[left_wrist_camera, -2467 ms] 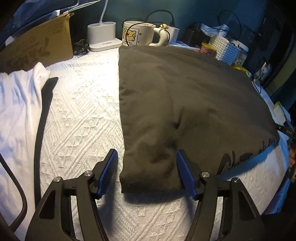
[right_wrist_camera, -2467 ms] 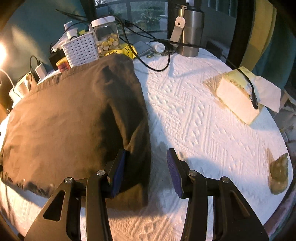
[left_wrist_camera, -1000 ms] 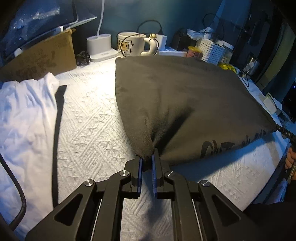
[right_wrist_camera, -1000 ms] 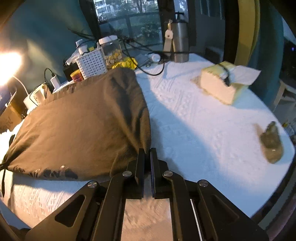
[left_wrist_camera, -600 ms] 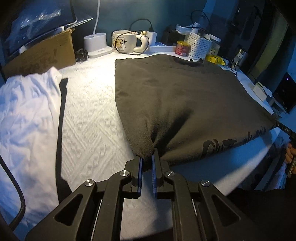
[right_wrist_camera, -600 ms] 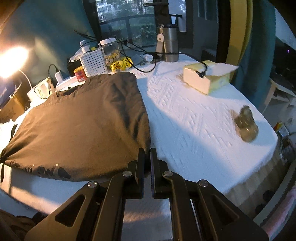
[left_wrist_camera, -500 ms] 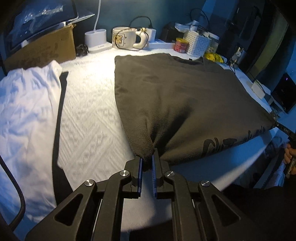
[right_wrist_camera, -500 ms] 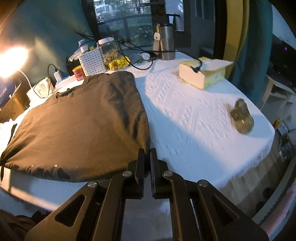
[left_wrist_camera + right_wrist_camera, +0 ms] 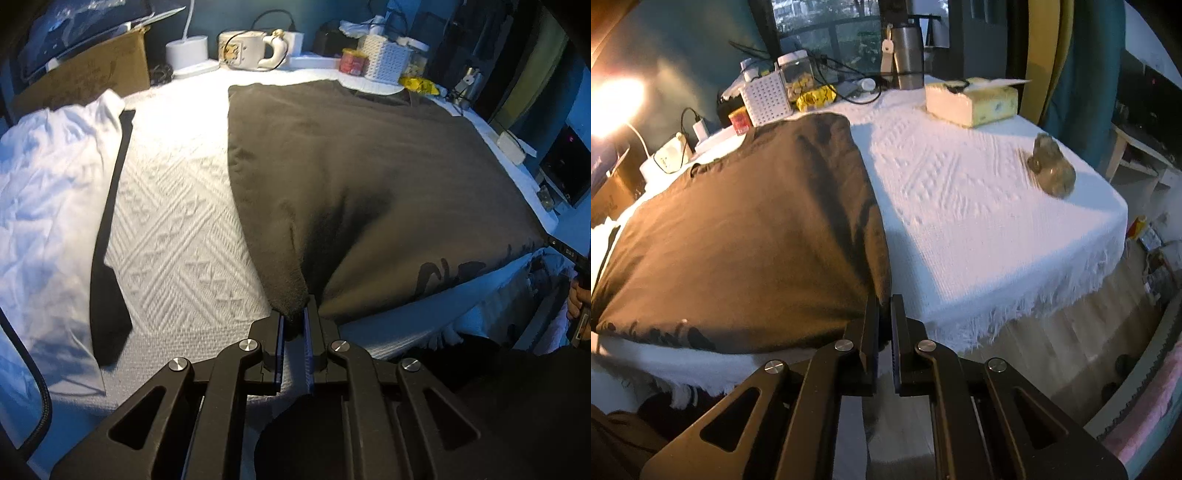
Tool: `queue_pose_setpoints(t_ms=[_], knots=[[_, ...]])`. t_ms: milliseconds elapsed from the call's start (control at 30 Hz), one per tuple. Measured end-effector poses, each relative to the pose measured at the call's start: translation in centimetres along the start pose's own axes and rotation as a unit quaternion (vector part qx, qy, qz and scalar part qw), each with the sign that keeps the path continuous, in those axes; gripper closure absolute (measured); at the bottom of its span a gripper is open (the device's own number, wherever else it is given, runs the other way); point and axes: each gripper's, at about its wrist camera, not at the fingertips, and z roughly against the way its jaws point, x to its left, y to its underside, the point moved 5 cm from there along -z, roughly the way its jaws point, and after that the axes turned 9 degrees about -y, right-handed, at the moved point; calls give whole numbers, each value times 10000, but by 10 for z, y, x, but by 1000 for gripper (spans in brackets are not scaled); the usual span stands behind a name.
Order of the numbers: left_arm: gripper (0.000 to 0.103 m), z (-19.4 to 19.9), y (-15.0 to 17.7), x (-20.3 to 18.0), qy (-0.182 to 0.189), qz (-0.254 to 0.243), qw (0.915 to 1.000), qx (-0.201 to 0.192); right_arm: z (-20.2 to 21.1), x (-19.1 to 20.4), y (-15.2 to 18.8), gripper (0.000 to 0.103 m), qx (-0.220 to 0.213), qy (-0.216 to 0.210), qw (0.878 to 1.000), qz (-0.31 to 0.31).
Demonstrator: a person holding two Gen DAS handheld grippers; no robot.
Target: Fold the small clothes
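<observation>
1. Your left claw is pinched on the near-left corner of the dark T-shirt; its jaws have just been easing apart a little, with the cloth bunched between them.
2. Your right claw is clamped tight on the shirt's near-right corner, fabric squeezed between the pads.
3. Both claws point steeply down and sit at the near edge of the counter, so the shirt's near hem hangs off that edge while the rest lies flat on the white textured cover.
4. Left of the shirt you have a bare strip of cover, then a black strap and a white garment.
5. Right of the shirt the cover is open up to a tissue box at the far side and a small brown figurine near the right edge.
6. The far edge is crowded: a mug, a white basket and cables, all just beyond the shirt's collar.
</observation>
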Motion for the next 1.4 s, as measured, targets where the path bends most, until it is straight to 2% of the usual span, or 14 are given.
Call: queue_pose_setpoints(t_ms=[133,200,267,367,433,500,833,933,1400], knots=[[83,-5,-1,9,61,264,9995,136,1,-2,0,97,68,19,10000,-45],[66,-2,-2,15,-5,301,9995,112,1,-2,-1,96,115,100,9999,-31],[54,5,-8,25,-137,365,9992,-26,2,0,-5,95,165,290,9994,-2],[43,15,-20,40,-245,527,9980,-261,5,3,-13,93,159,403,9990,59],[43,15,-31,47,-312,593,9972,-334,5,2,-18,84,139,454,9989,54],[43,11,-42,48,-353,590,9970,-369,3,2,-25,80,133,453,9989,50],[43,-19,-96,28,-320,433,9978,-397,-32,15,-66,79,339,217,9991,148],[43,-29,-111,26,-343,480,9976,-358,-49,19,-78,58,446,111,9988,148],[43,-76,-182,30,-387,546,9972,-340,-121,26,-149,57,713,-128,9973,125]])
